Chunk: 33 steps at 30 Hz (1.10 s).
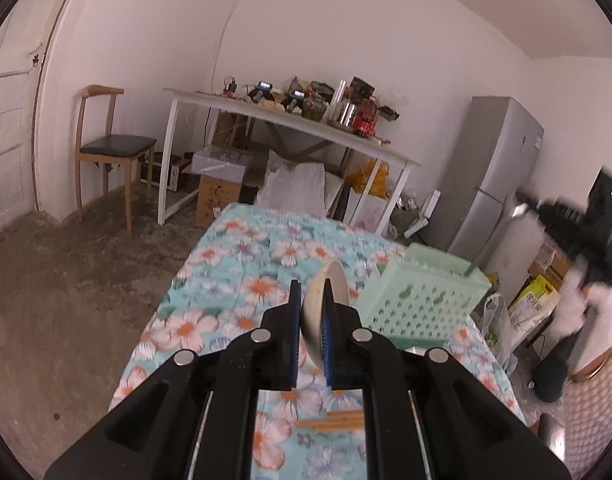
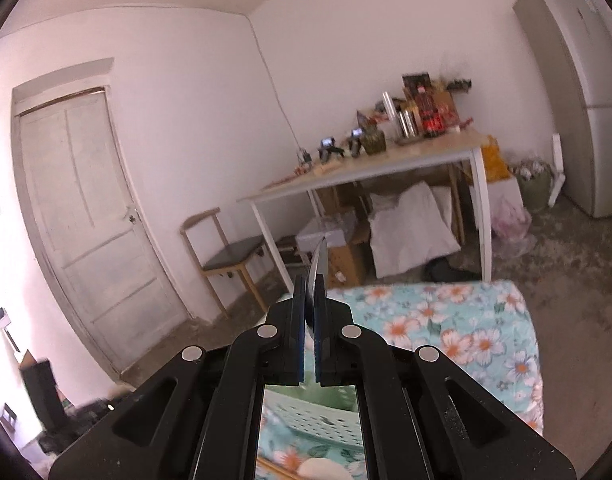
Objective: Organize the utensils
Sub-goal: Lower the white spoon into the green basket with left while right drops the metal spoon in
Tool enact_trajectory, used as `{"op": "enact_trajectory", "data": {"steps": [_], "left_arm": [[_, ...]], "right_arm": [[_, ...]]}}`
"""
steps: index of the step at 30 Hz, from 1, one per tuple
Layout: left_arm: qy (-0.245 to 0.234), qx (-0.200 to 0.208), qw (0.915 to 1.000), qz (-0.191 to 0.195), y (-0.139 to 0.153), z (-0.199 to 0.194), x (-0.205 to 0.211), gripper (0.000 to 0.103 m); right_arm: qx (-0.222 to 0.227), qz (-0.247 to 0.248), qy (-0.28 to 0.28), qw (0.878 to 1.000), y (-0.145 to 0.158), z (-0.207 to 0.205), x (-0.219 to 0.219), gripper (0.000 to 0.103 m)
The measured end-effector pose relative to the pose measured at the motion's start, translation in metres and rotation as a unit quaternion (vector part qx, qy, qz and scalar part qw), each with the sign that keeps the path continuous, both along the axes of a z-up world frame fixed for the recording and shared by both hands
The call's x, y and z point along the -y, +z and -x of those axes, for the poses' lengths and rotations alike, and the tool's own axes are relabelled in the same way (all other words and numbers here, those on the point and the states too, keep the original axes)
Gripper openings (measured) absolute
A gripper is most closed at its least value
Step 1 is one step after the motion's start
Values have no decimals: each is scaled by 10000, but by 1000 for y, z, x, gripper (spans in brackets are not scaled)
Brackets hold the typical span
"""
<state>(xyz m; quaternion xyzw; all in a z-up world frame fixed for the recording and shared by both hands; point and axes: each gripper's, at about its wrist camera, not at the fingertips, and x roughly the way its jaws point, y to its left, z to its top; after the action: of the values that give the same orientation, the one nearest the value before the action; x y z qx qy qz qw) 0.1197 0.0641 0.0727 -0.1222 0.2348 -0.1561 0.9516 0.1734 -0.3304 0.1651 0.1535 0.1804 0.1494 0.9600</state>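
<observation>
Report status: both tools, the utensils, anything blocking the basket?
Left tool shut on white bowl. Right tool shut on metal utensil, blade-like. Green basket on floral cloth, nothing blocking it.

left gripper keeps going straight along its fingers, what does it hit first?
Probably the floral tablecloth. The left gripper, shut on a white bowl, points slightly downward; the green basket sits right of that line. Depth is unclear.

Mint-green perforated basket, turquoise floral tablecloth

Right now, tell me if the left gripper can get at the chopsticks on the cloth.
Probably not yet: the left gripper is shut on a bowl held on edge, so its jaws are occupied. The chopsticks lie uncovered just below it.
</observation>
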Motion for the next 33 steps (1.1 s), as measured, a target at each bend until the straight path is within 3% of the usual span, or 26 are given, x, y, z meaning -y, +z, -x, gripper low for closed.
{"op": "enact_trajectory", "data": {"steps": [2, 7, 9, 11, 14, 19, 23, 28, 31, 33], "left_arm": [[-3, 163, 9999, 34, 12, -6, 1, 8], [-104, 735, 9972, 27, 53, -21, 16, 8], [-122, 1008, 9948, -61, 69, -28, 27, 8], [-111, 1266, 9917, -214, 83, -36, 38, 8], [-104, 1588, 9859, -522, 96, -50, 59, 8], [-94, 1876, 9707, -1498, 90, -76, 102, 8], [-145, 1885, 9586, -2129, 71, -94, 133, 8], [-292, 1712, 9489, -2635, 46, -113, 158, 9], [-525, 1269, 9549, -2634, 29, -125, 166, 9], [-689, 908, 9632, -2433, 22, -132, 168, 11]], "right_arm": [[-213, 33, -21, 9998, -17, -10, 5, 2], [-693, -50, 42, 9976, -47, -19, 12, 16], [-714, -79, 9, 9974, -52, -15, 12, 26], [-657, -24, -25, 9978, -51, -8, 10, 29], [-470, 81, -85, 9988, -43, 2, 7, 34], [-202, 16, -117, 9997, -35, 19, 10, 41], [-263, -197, -1, 9995, -39, 27, 14, 41], [-391, -733, 77, 9965, -49, 43, 23, 41], [-493, -891, 74, 9948, -56, 49, 23, 41], [-549, -912, 50, 9943, -60, 53, 24, 41]]}}
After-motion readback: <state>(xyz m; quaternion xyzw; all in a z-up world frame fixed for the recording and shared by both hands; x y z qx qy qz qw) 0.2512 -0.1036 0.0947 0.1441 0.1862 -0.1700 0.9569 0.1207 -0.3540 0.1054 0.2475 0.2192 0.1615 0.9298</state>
